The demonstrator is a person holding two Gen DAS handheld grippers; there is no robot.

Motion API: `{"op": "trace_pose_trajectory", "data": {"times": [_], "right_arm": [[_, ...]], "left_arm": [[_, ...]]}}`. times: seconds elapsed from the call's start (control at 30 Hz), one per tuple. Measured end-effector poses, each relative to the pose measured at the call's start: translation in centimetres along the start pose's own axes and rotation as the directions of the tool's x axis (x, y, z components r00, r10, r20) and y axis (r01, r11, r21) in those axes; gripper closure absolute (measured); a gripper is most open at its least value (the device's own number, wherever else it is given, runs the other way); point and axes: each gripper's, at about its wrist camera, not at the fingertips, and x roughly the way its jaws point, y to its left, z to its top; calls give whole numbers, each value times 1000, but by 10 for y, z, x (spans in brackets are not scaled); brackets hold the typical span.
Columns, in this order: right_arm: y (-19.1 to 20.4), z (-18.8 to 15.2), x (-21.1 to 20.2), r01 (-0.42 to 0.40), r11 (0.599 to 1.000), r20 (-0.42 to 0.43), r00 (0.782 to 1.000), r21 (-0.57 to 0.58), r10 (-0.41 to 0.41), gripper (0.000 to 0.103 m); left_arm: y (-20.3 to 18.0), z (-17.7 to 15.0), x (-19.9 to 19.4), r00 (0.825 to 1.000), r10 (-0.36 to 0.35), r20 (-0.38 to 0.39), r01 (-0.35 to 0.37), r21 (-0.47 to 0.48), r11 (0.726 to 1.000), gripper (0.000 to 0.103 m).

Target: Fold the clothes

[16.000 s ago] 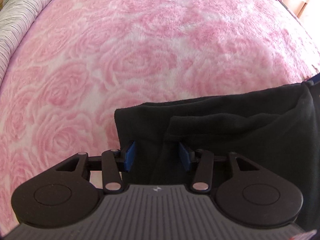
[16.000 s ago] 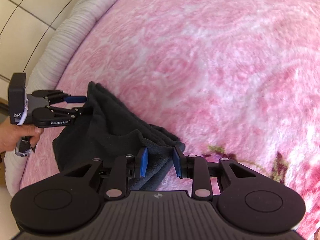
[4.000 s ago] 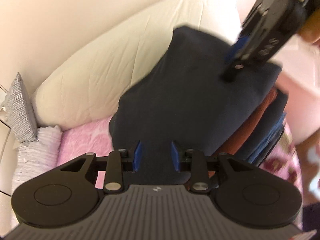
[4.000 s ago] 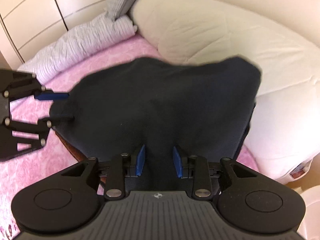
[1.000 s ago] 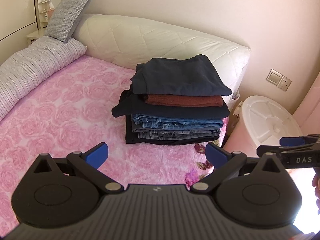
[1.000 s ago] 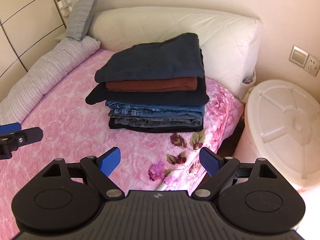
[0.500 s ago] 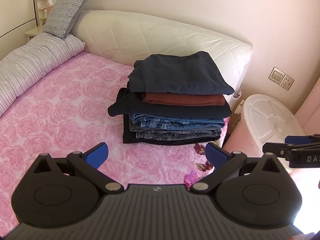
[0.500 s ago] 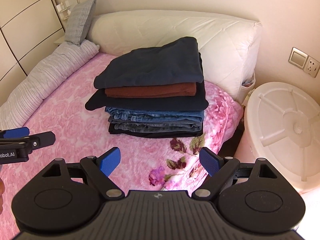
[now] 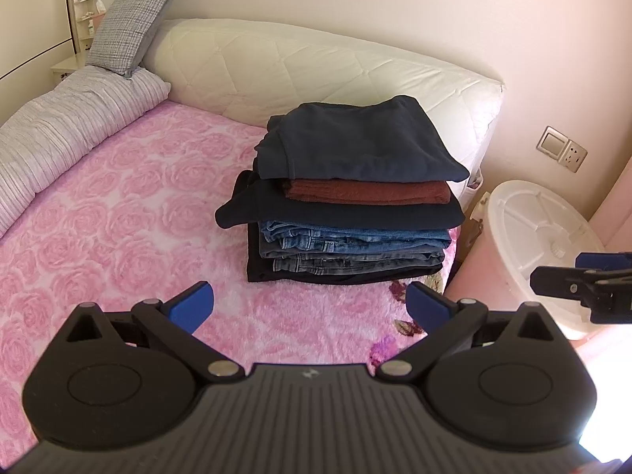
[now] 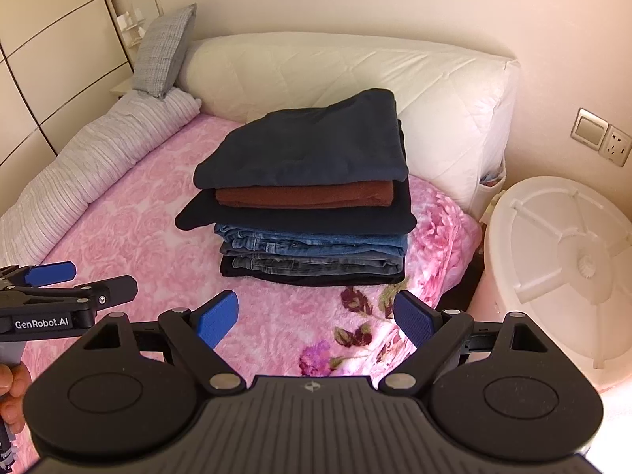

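Note:
A stack of folded clothes (image 9: 347, 205) (image 10: 304, 213) stands on the pink rose blanket near the bed's far corner. A dark navy garment (image 9: 355, 146) (image 10: 312, 150) lies on top, over a rust-red one (image 9: 367, 191), another dark piece, blue jeans (image 9: 351, 245) and a black layer. My left gripper (image 9: 310, 304) is open and empty, held back from the stack. My right gripper (image 10: 316, 316) is open and empty too, equally far back. The left gripper shows at the left edge of the right wrist view; the right gripper's tip (image 9: 584, 280) shows at the right edge of the left wrist view.
A white padded headboard cushion (image 9: 316, 67) backs the stack. A striped grey bolster (image 9: 67, 126) and a grey checked pillow (image 9: 130, 27) lie at the left. A white round plastic bin (image 10: 561, 260) stands beside the bed at right. The pink blanket (image 9: 118, 217) spreads in front.
Both grippers have drifted slightly, staying open and empty. The stack sits a little lower and nearer in both views. The clothes have not moved.

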Motion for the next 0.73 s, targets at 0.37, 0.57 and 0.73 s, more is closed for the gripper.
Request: {"op": "trace_pose_trajectory", "data": {"times": [0.37, 0.57, 0.73], "right_arm": [[7, -3, -2, 4, 1000, 4, 1000, -5, -4, 15], [12, -5, -5, 4, 1000, 7, 1000, -12, -4, 15], [14, -6, -8, 10, 1000, 10, 1000, -15, -10, 15]], "left_arm": [[-5, -4, -3, 999, 43, -9, -43, 37, 998, 1], [-3, -5, -7, 999, 35, -3, -35, 32, 999, 1], [-2, -8, -12, 1000, 20, 21, -21, 31, 999, 1]]}}
